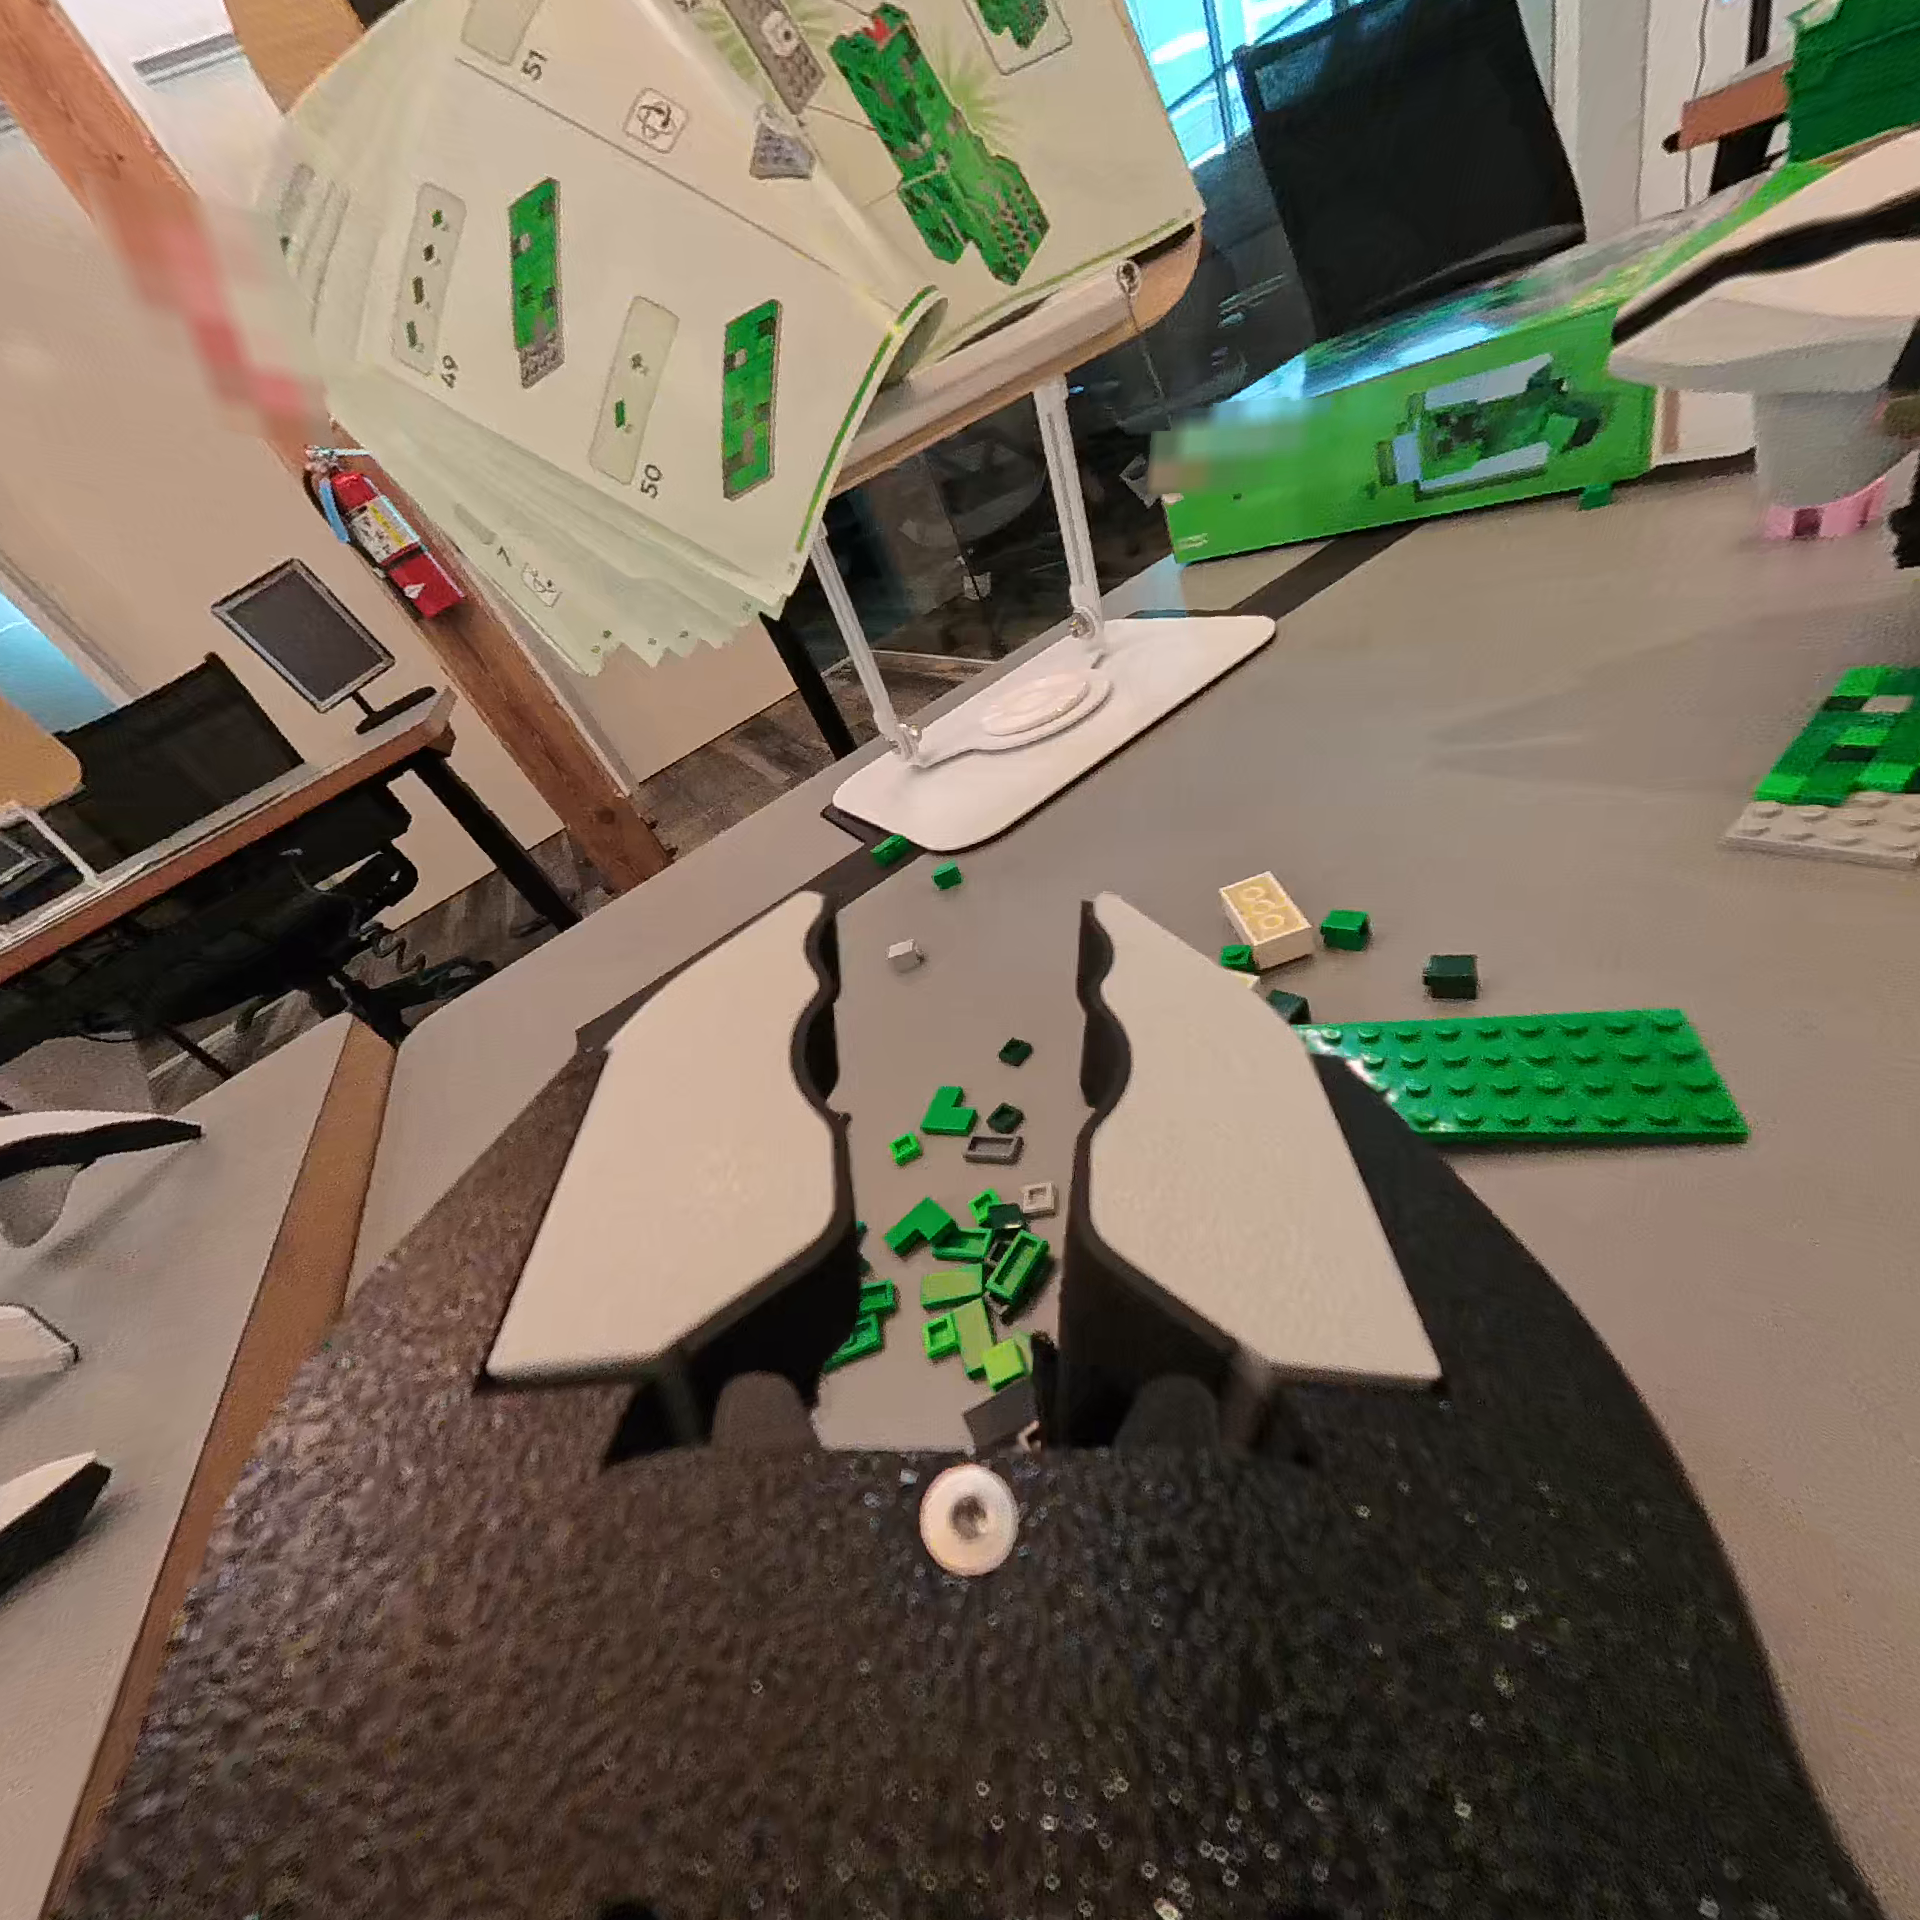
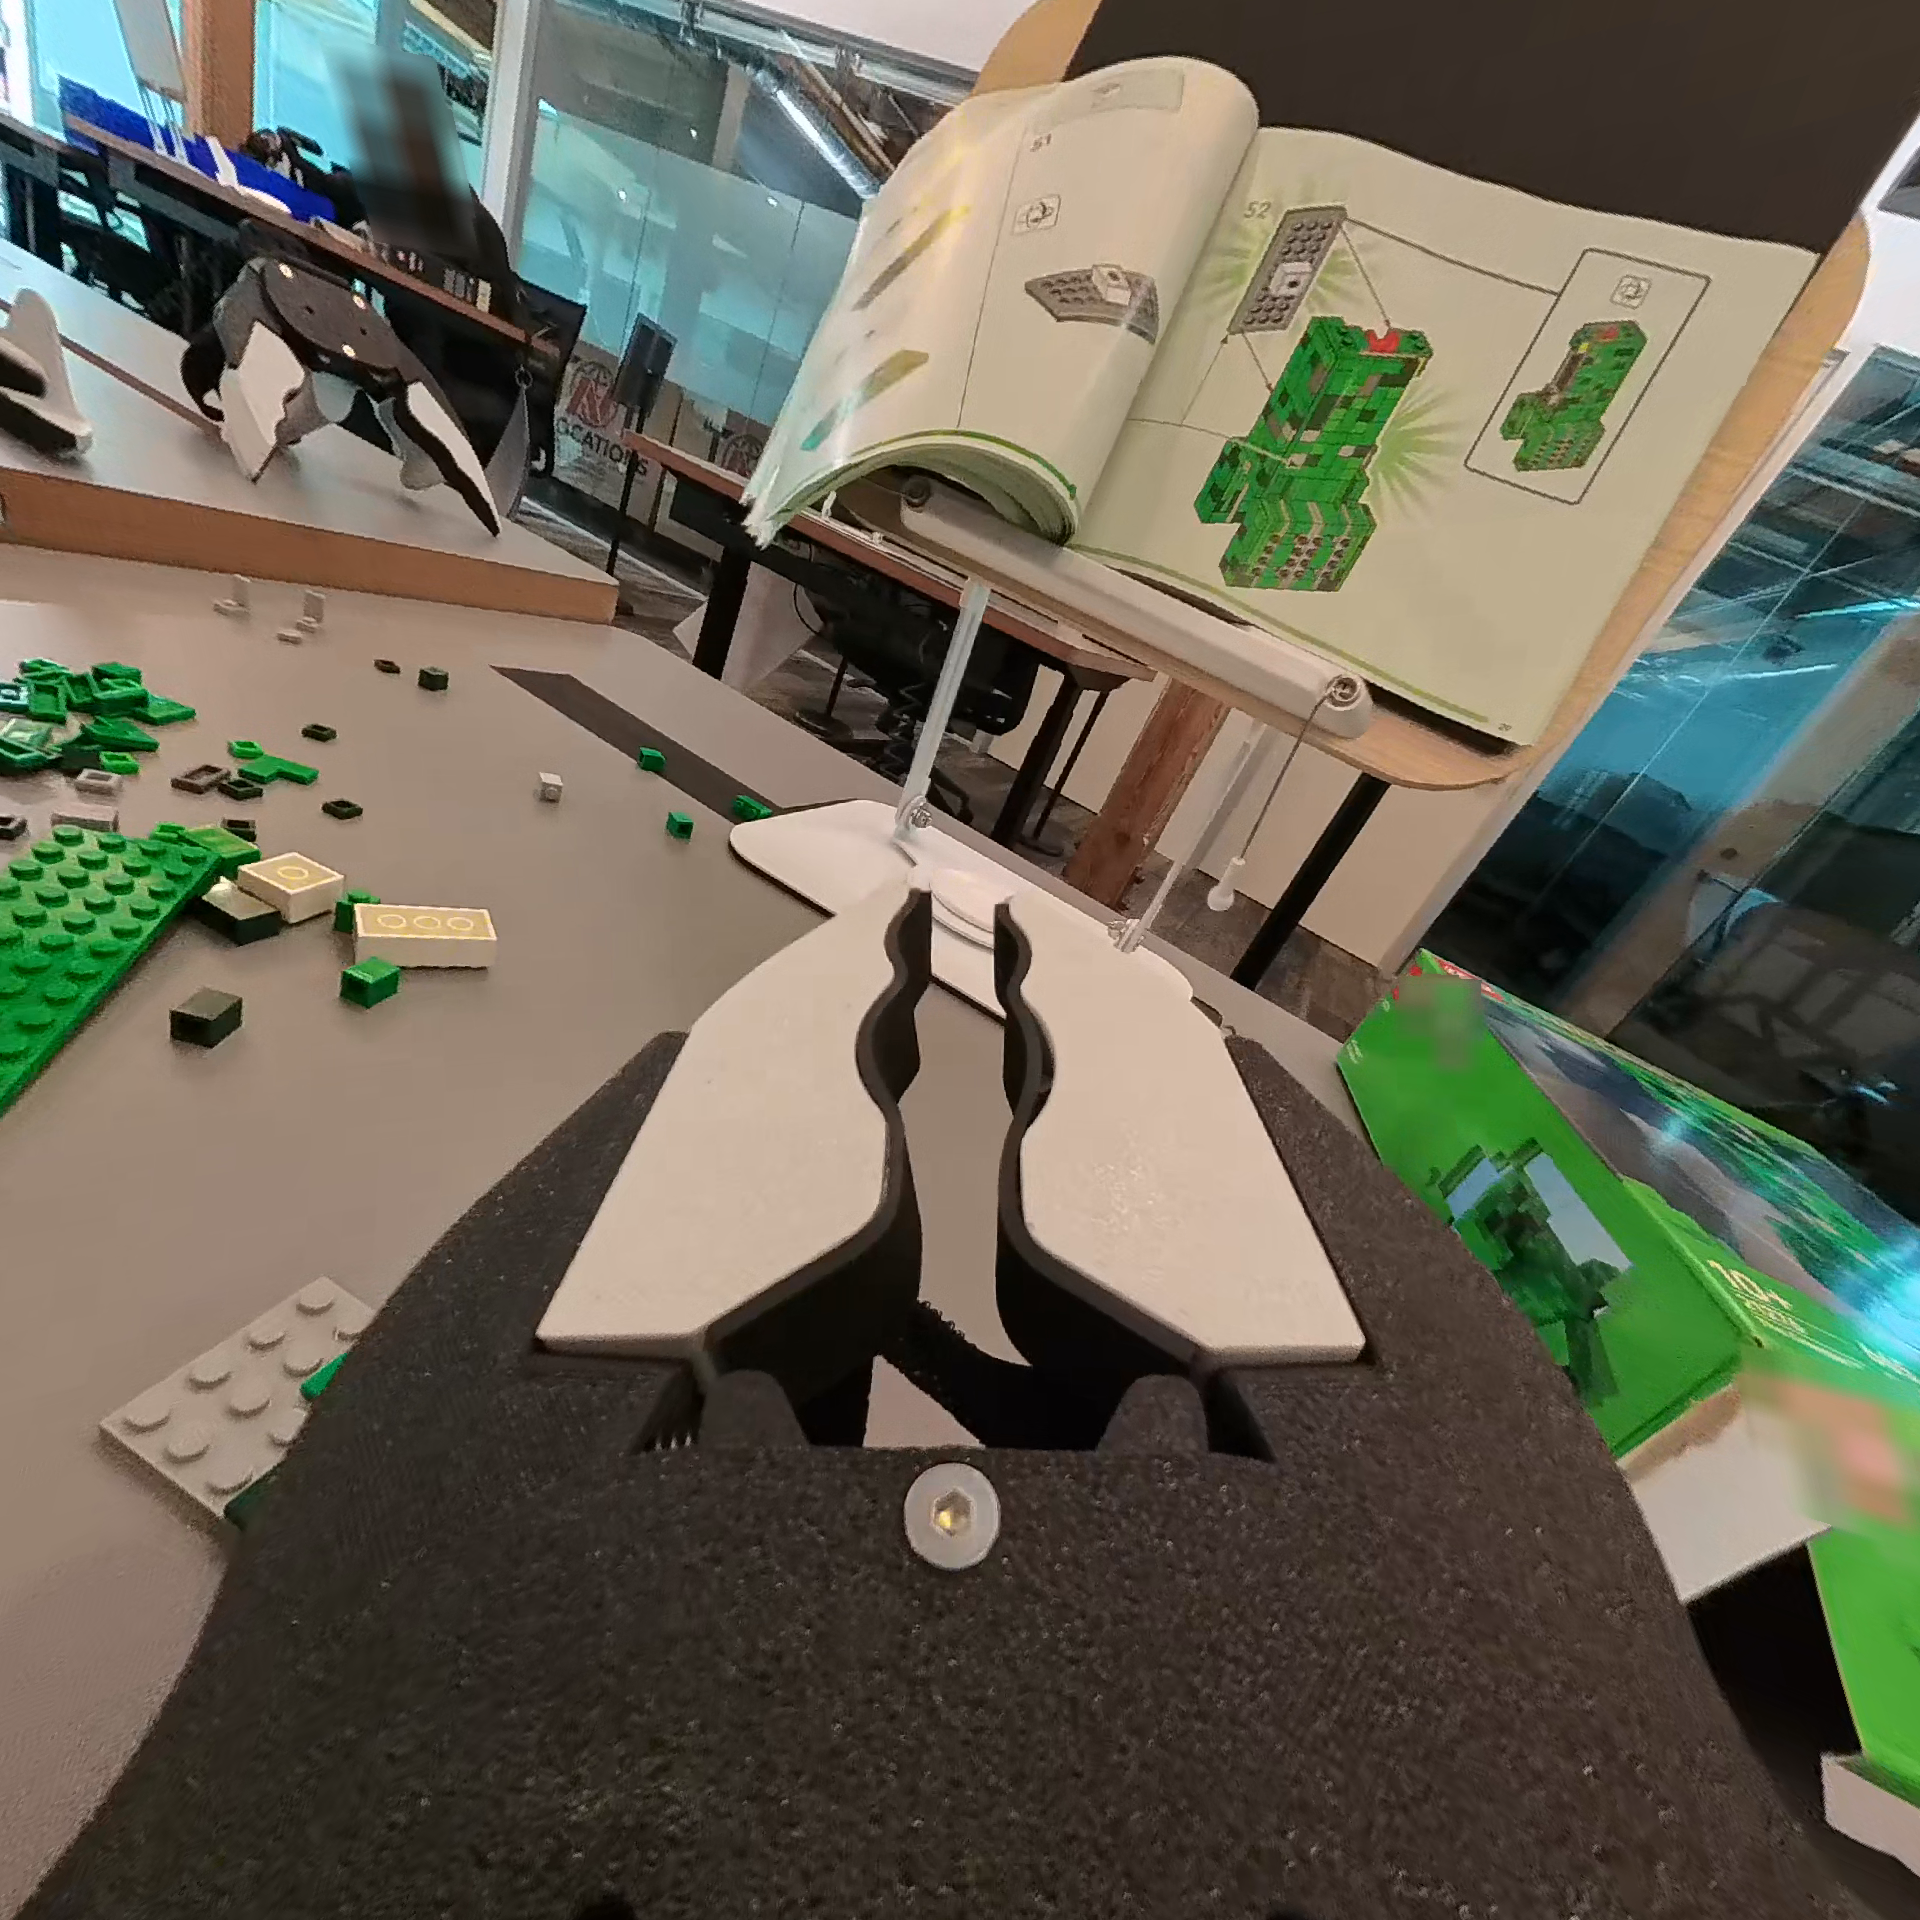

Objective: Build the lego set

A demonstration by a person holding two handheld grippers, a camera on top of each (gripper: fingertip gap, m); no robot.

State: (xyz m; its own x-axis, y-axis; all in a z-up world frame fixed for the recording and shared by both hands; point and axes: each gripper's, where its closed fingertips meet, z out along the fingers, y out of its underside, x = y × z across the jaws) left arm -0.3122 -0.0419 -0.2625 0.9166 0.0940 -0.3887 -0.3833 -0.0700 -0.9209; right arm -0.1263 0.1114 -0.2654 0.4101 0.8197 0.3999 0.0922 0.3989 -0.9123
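Note:
My left gripper [image 1: 956, 920] is open and holds nothing. It hangs over a pile of small green and grey tiles [image 1: 966, 1257] on the grey table [image 1: 1455, 727]. A small grey cube [image 1: 904, 954] lies on the table beyond its fingertips. A green studded plate [image 1: 1527, 1075] lies to its right. My right gripper [image 2: 961, 914] has its fingers [image 2: 790, 1091] close together with a narrow bare gap, and nothing is held. It points at the white base [image 2: 821, 847] of the book stand. The green plate [image 2: 73, 925] and white bricks [image 2: 424, 935] lie to its left.
An open instruction booklet [image 2: 1247, 395] sits on the raised stand and also shows in the left wrist view [image 1: 665, 260]. A green box [image 2: 1621, 1247] lies at the right. A grey plate [image 2: 239, 1392] lies near the right gripper. A part-built green and grey panel [image 1: 1839, 769] lies at the right.

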